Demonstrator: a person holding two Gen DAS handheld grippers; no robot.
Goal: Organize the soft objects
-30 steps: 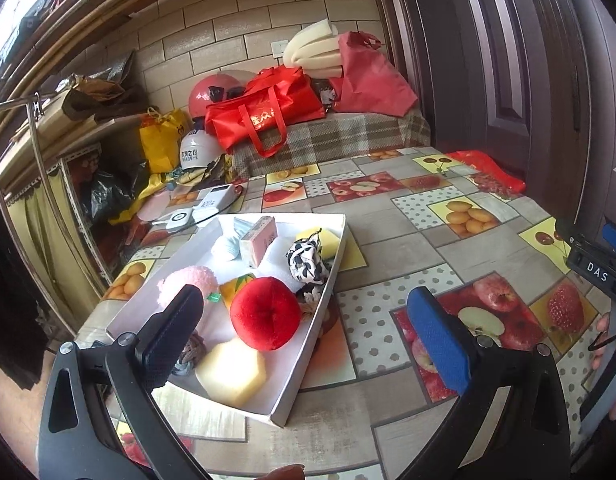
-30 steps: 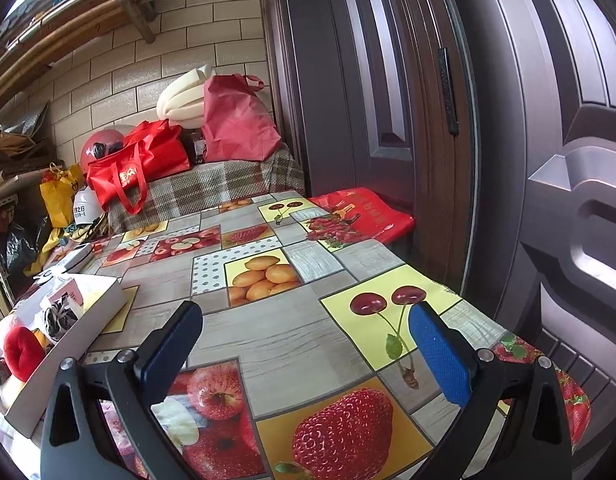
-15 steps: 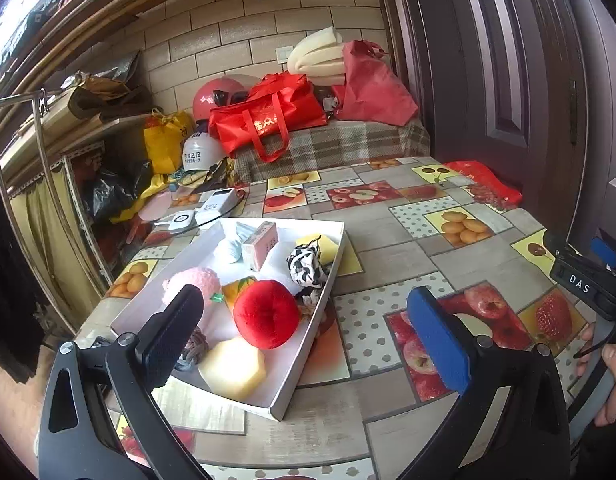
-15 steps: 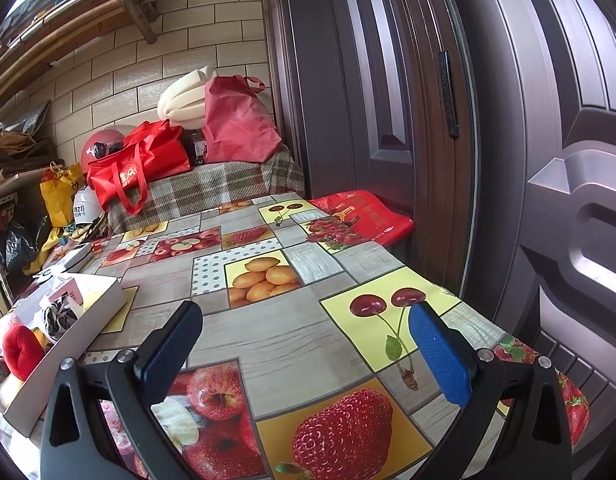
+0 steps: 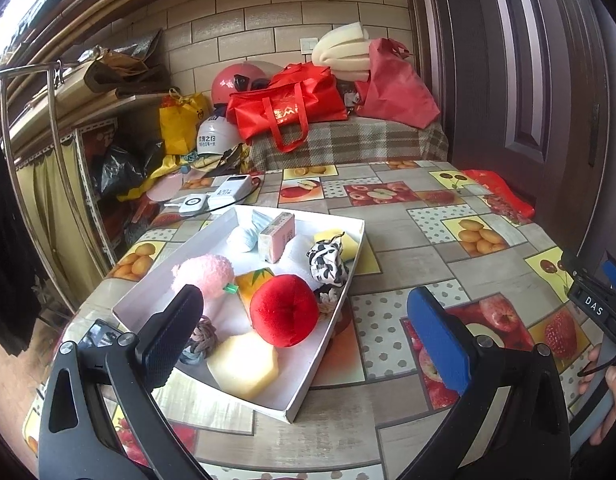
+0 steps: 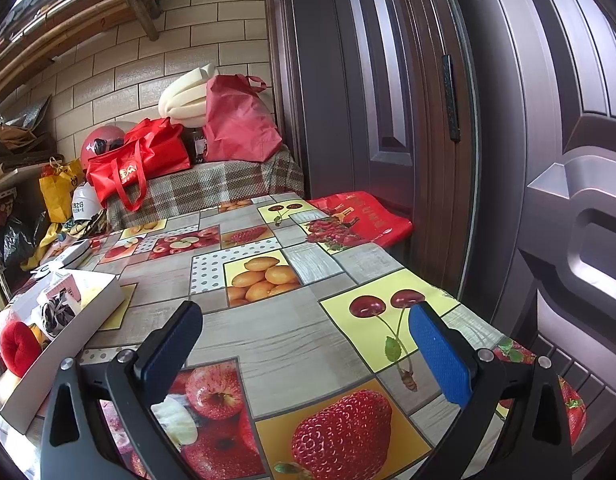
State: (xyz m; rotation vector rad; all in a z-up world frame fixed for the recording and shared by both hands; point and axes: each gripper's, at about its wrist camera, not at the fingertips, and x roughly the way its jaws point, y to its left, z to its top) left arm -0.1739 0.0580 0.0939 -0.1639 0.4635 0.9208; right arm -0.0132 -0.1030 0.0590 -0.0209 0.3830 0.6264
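A shallow white tray lies on the fruit-print table and holds several soft things: a red plush apple, a pale yellow sponge, a pink fluffy toy, a black-and-white cloth knot, a small pink box and a light blue sock. My left gripper hovers open above the tray's near end, nothing between its fingers. My right gripper stands open over bare tablecloth, with the tray far to its left. The right gripper's body shows at the left wrist view's right edge.
Power banks lie beyond the tray's far end. A red bag rests at the table's far right edge by the dark door. Red bags and helmets sit on a plaid-covered bench behind the table. Shelves stand at left.
The left gripper has pulled back and risen slightly, so the tray looks smaller and more of the table shows. The right gripper has barely moved.
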